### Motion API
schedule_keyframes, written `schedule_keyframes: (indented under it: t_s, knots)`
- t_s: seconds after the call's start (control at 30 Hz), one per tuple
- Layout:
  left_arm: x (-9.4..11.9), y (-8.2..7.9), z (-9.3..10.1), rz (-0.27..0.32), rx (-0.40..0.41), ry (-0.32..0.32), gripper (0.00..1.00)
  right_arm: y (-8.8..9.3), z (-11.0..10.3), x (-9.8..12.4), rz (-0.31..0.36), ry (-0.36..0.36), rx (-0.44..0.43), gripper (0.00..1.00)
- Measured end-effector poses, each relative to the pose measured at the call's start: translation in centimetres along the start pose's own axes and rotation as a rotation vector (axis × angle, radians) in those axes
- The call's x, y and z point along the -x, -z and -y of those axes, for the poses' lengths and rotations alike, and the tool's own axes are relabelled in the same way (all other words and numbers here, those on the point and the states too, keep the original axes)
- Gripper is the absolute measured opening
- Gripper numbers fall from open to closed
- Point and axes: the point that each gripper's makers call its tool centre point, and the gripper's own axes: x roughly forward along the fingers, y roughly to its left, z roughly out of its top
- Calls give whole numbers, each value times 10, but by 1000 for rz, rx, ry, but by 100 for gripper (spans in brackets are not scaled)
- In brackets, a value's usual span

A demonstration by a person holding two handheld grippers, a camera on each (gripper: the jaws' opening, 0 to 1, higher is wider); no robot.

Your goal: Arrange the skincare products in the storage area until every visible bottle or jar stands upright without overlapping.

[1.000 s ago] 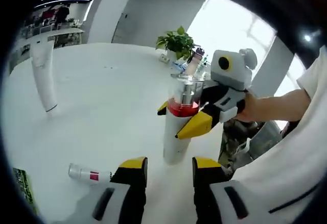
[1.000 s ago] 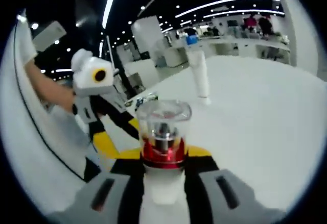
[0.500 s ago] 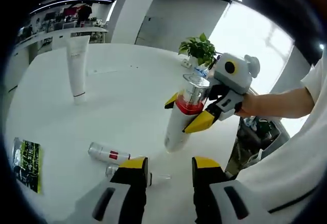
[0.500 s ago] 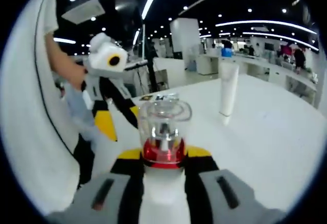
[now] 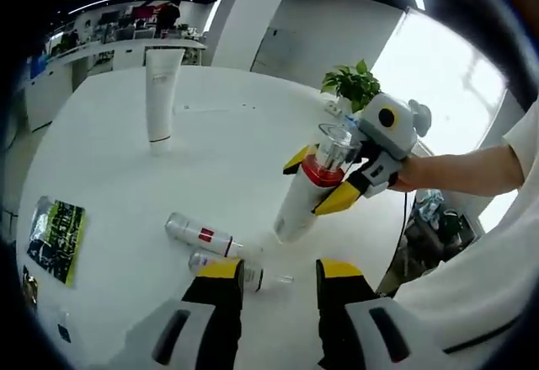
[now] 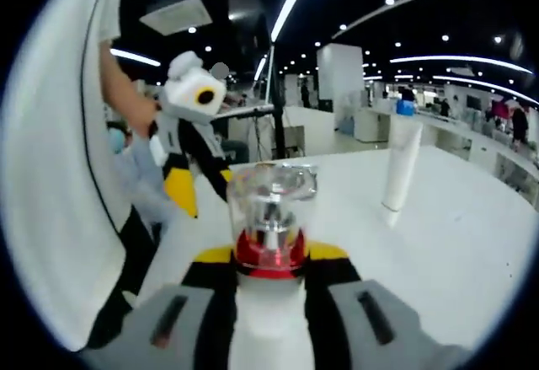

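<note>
Table point(image 5: 109, 185) is seen wide and white. A tall tube point(image 5: 160, 92) is stood upright far back. The pump bottle point(image 5: 305, 200) is gripped below its red ring by the right gripper point(image 5: 324, 186); it has been tipped more than a moment ago, so it is not set down yet. Two small bottles point(image 5: 199, 233) are laid flat, near the left gripper point(image 5: 278, 281), whose jaws are spread and empty.

Pump bottle point(image 6: 268, 302): matt white plastic body, glossy red collar, clear glossy cap; tube point(image 5: 160, 92) matt white plastic; table point(image 5: 93, 176) smooth, matt white; sachet point(image 5: 56, 228) glossy printed foil near its edge.
</note>
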Motion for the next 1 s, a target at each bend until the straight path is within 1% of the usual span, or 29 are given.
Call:
schedule_keyframes:
  t_s: [0.17, 0.27, 0.33, 0.47, 0.6, 0.8, 1.0]
  knots:
    - [0, 6, -1, -11, 10, -13, 35, 0, -2, -2, 9, -19, 40, 27]
    - [0, 5, -1, -10, 10, -16, 35, 3, -6, -4, -1, -39, 44, 27]
    - [0, 4, -1, -4, 13, -17, 35, 6, -8, -4, -9, -48, 69, 27]
    - [0, 1, 0, 4, 11, -17, 35, 9, -11, -3, -10, -61, 66, 28]
    - [1, 2, 2, 2, 7, -19, 35, 8, -11, -3, 3, -65, 66, 28]
    - [4, 7, 4, -1, 6, -19, 35, 9, -3, 2, 29, -40, 23, 29]
    - [7, 10, 4, 1, 7, -24, 35, 11, -7, 6, 16, -50, 34, 29]
